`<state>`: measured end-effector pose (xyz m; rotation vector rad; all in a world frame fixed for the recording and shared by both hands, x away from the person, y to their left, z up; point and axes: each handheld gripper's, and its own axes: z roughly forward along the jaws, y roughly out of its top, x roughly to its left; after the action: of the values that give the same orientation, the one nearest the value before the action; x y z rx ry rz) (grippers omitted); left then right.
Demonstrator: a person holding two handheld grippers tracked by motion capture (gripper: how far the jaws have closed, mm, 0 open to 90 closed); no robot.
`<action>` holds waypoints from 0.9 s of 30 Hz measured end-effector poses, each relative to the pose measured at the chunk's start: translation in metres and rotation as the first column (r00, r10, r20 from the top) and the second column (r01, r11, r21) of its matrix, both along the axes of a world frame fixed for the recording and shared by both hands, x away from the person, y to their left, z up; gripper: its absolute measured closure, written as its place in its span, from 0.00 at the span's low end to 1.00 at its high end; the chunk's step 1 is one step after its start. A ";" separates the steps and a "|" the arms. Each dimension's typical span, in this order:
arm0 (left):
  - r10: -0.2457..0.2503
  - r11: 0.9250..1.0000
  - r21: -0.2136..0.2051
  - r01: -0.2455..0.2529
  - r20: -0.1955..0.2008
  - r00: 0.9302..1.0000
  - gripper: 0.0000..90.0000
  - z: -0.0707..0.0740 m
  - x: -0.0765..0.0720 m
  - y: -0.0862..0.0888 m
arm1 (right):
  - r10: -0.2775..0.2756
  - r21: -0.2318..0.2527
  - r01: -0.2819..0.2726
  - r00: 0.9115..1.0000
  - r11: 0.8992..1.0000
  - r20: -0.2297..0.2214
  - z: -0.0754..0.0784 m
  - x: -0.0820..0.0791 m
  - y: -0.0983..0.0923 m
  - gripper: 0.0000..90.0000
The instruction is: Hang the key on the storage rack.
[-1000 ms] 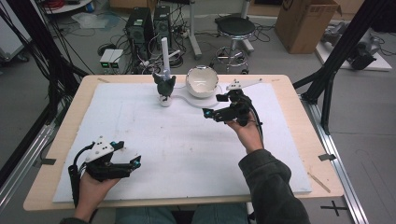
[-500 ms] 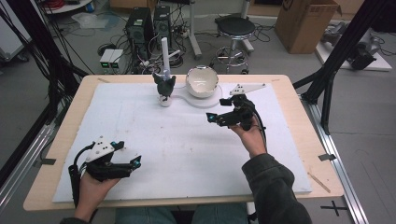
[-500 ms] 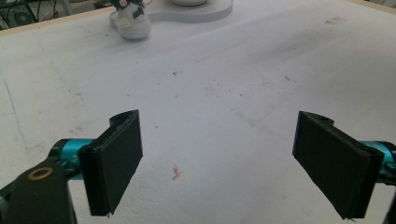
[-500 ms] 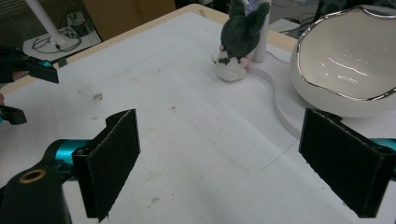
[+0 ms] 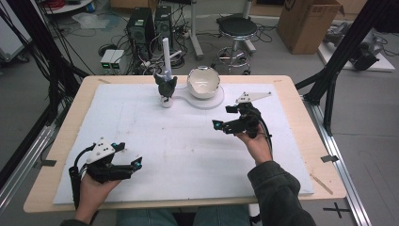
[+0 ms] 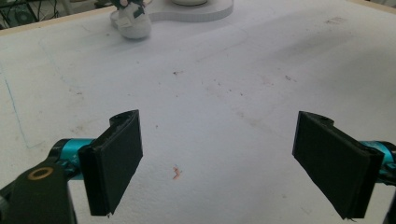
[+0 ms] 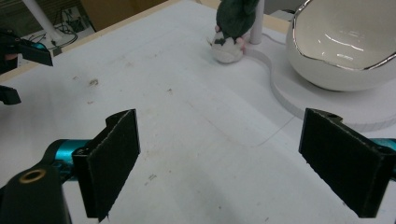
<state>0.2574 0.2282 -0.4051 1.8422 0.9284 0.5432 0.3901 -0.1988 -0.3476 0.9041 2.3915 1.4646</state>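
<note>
A white bowl (image 5: 203, 81) with a silver rim sits on a flat white stand (image 5: 214, 102) at the back of the table. Left of it a dark plush figure (image 5: 165, 84) stands by a white pole (image 5: 166, 52). My right gripper (image 5: 222, 117) hovers open in front of the bowl, pointing left. In the right gripper view the bowl (image 7: 345, 42) and figure (image 7: 236, 18) lie beyond my wide-apart jaws (image 7: 233, 158). My left gripper (image 5: 136, 164) rests open at the near left. Its view (image 6: 224, 154) looks over bare mat toward the figure's white base (image 6: 133, 21).
A white foam mat (image 5: 179, 141) covers most of the wooden table (image 5: 306, 122). Beyond the far edge stand computer towers (image 5: 150, 23), a stool (image 5: 237, 28) and a cardboard box (image 5: 306, 23) on the floor. Black frame legs (image 5: 334, 80) flank the table.
My right gripper has drawn back from the bowl, toward the person and slightly right. The left gripper has stayed put.
</note>
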 end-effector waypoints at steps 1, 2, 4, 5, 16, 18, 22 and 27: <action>0.002 1.000 0.001 -0.002 0.001 1.000 0.18 0.000 0.000 0.000 | -0.001 0.000 0.001 1.000 1.000 -0.007 -0.001 -0.001 -0.001 0.13; 0.002 1.000 0.000 -0.002 0.000 1.000 0.18 0.000 0.000 -0.001 | -0.002 0.000 0.002 1.000 1.000 -0.006 -0.003 -0.002 -0.002 0.13; -0.001 1.000 0.002 0.001 0.001 1.000 0.18 0.000 -0.001 -0.001 | -0.006 -0.007 0.006 1.000 1.000 -0.010 -0.005 -0.003 -0.005 0.13; -0.002 1.000 0.001 0.002 0.001 1.000 0.18 0.000 -0.001 -0.001 | -0.005 -0.016 0.005 1.000 1.000 -0.020 -0.005 -0.003 -0.006 0.13; -0.001 1.000 -0.001 0.001 0.003 1.000 0.18 0.001 -0.001 0.000 | 0.000 -0.031 0.000 1.000 1.000 -0.002 -0.003 -0.014 -0.008 0.13; -0.001 1.000 -0.003 0.001 0.002 1.000 0.18 0.001 -0.001 0.001 | -0.004 -0.027 0.005 1.000 1.000 0.007 -0.004 -0.015 -0.010 0.13; 0.002 1.000 -0.007 -0.002 0.000 1.000 0.18 0.000 -0.001 0.001 | -0.015 -0.031 0.015 1.000 0.999 -0.002 -0.009 -0.017 -0.015 0.13; -0.002 1.000 -0.004 0.002 0.000 1.000 0.18 0.001 -0.001 0.001 | -0.022 -0.033 0.022 1.000 0.999 -0.002 -0.015 -0.020 -0.021 0.13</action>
<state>0.2566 0.2295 -0.4046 1.8395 0.9266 0.5397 0.3696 -0.2203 -0.3624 0.9221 2.3920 1.4134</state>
